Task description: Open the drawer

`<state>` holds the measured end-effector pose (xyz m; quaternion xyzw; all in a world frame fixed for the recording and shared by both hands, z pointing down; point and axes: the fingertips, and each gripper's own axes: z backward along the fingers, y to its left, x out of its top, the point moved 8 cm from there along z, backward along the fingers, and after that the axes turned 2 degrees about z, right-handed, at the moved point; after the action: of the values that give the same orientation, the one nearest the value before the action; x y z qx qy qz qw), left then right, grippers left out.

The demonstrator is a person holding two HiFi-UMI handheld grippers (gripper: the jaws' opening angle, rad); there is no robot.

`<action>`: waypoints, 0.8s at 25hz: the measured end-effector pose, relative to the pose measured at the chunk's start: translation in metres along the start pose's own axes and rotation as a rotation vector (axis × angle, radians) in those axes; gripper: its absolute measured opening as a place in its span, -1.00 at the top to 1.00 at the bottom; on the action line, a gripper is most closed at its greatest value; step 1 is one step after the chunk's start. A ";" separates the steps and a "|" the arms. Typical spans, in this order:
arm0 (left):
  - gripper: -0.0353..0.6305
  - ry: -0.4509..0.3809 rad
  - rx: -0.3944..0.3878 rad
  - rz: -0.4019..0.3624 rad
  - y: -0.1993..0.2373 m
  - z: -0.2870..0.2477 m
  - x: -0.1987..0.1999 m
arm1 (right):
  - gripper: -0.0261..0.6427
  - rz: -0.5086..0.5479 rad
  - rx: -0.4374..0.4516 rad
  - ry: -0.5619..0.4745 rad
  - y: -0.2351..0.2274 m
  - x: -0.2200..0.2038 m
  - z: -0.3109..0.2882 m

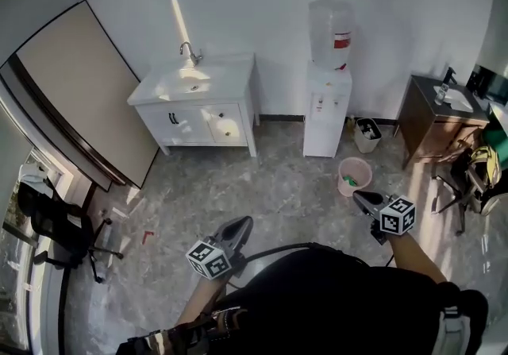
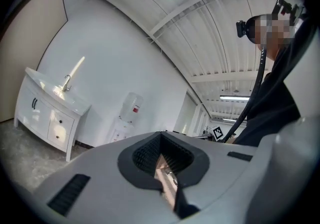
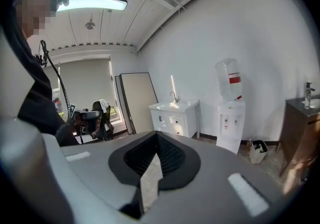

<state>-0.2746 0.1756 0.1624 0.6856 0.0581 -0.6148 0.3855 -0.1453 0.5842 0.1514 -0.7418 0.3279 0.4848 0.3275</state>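
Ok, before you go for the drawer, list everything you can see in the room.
sink cabinet: one, white, far wall, left of centre
faucet: one, metal, on that cabinet
water dispenser: one, white, clear bottle on top, far wall right of the white cabinet
bin: one, pale, floor right of the dispenser
bucket: one, pink, floor in front of the dispenser
dark cabinet: one, brown, with a sink, right side
board: one, beige, leaning at the left
office chair: one, black, lower left
left gripper: one, grey, jaws shut and empty, bottom centre
right gripper: one, grey, jaws shut and empty, lower right
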 end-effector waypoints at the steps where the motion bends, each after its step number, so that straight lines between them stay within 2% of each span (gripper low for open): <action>1: 0.89 0.005 -0.012 -0.008 0.016 -0.006 0.012 | 0.92 0.000 -0.015 -0.008 -0.003 0.008 -0.013; 7: 0.89 0.013 -0.061 -0.019 0.098 -0.033 0.058 | 0.92 -0.001 -0.051 -0.043 -0.013 0.040 -0.080; 15: 0.89 0.041 -0.053 0.002 0.151 -0.076 0.072 | 0.92 -0.055 -0.077 -0.016 -0.065 0.042 -0.123; 20: 0.89 0.032 -0.008 -0.004 0.179 -0.115 0.077 | 0.92 -0.079 -0.038 -0.027 -0.121 0.049 -0.158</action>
<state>-0.0658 0.0895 0.1693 0.6938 0.0682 -0.6041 0.3861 0.0472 0.5179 0.1763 -0.7538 0.2846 0.4874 0.3365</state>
